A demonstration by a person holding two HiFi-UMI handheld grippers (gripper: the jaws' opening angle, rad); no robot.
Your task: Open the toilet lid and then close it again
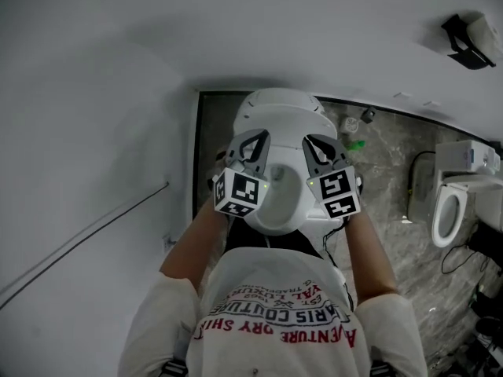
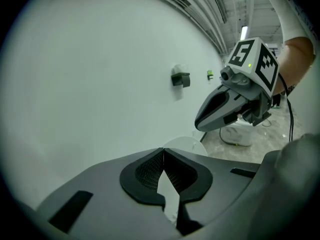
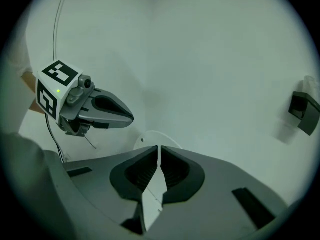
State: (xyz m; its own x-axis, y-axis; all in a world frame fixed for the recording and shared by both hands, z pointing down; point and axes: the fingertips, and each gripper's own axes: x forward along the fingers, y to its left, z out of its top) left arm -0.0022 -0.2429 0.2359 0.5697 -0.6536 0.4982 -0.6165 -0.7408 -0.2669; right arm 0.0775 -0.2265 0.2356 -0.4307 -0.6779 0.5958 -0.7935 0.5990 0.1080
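Grey marbled floor, white wall, and the glossy white ceramic toilet (image 1: 280,116) sits right beneath me. Left gripper (image 2: 163,154) and right gripper (image 3: 158,151): jaws pressed together, empty. Shut tips could skid off that slick surface and let it slam.

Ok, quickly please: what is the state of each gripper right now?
Left gripper: closed, holding nothing.
Right gripper: closed, holding nothing.
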